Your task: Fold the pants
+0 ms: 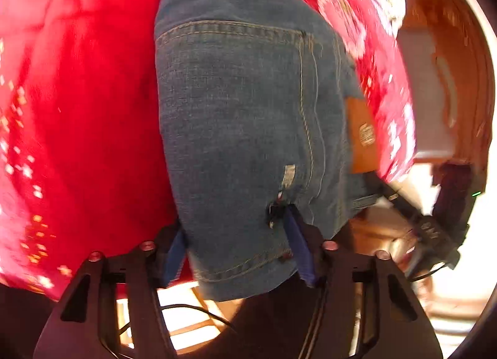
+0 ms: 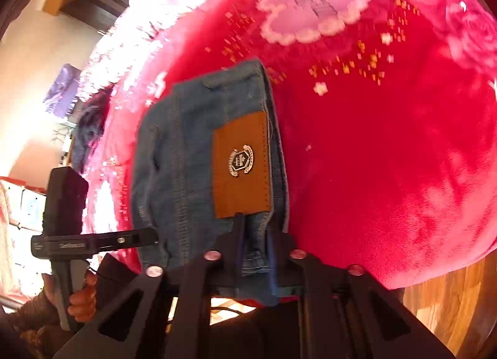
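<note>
A red plush blanket (image 1: 77,104) fills most of both views, printed with white and gold flecks and, in the right wrist view toward twelve o'clock, a pale cloud-shaped patch (image 2: 313,8). On it lie the pants (image 1: 245,129), blue denim folded into a compact block that sits at the centre of the left wrist view and runs from twelve o'clock down to six o'clock, back pocket stitching facing up. At the blanket's edge a wooden floor (image 2: 450,306) shows at about four o'clock in the right wrist view. A brown leather patch (image 2: 240,166) with a small crest sits on the waistband at the centre of the right wrist view, and the same patch appears at three o'clock of the denim in the left wrist view. The left tool (image 1: 237,253) straddles the near end of the folded denim at six o'clock, its blue pads on either side of the cloth; whether they press on it I cannot tell. The right tool (image 2: 254,253) is closed on the waistband edge just below the leather patch, at six o'clock, with denim bunched between its fingers. A hand (image 2: 82,300) grips the other tool's handle at eight o'clock.
</note>
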Tool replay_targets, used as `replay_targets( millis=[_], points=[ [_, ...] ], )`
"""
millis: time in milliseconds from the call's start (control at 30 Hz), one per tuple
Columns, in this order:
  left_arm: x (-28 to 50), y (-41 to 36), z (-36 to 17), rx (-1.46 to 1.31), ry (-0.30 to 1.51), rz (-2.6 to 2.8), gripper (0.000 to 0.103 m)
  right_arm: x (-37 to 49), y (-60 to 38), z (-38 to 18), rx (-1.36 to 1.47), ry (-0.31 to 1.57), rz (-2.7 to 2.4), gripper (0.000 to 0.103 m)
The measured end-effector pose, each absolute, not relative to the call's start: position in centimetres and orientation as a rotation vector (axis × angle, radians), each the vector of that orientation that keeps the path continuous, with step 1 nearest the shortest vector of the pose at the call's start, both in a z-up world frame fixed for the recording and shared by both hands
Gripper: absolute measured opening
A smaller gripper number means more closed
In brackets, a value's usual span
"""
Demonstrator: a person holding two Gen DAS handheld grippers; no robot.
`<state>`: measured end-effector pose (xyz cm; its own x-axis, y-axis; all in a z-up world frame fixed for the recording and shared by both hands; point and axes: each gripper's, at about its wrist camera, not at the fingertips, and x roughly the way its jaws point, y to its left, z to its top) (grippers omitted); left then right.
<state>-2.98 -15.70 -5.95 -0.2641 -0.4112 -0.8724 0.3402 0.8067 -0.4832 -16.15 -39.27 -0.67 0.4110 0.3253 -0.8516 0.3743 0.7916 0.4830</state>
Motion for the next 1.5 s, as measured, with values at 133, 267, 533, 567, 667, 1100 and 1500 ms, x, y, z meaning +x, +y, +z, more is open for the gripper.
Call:
replay_targets(
  millis=[133, 267, 533, 567, 667, 1100, 1500],
  points=[
    [-2.8, -16.3, -7.0, -0.037, 1.735, -0.690, 0.053, -16.4, -36.4, -1.2, 0.419, 1.277, -0.077, 0.009],
    [-2.9, -15.2, -5.0, -0.010, 1.710, -0.736, 0.053, -15.6, -36.5, -1.3, 0.423, 1.294, -0.106, 0.015],
    [2.0, -13.1, -4.0, -0.250, 1.634, -0.709, 0.056, -14.9, -41.7, 0.1, 0.773, 1.116, -0.102, 0.061],
    [2.5, -13.6, -4.2, -0.251, 1.640, -0.682, 0.055, -14.5, -42.0, 0.1, 0.809, 1.097, -0.095, 0.061],
    [3.4, -13.5, -3.9, -0.284, 1.639, -0.670, 0.055, -13.0, -41.9, 0.3, 0.837, 1.120, -0.079, 0.061],
    [4.1, -14.6, -5.4, -0.244, 1.633, -0.672, 0.058, -13.9, -44.7, 1.2, 0.861, 1.089, -0.142, 0.075],
    [3.2, -15.8, -7.3, -0.286, 1.637, -0.663, 0.070, -7.7, -39.3, -5.1, 0.707, 1.135, 0.073, 0.068]
  ],
)
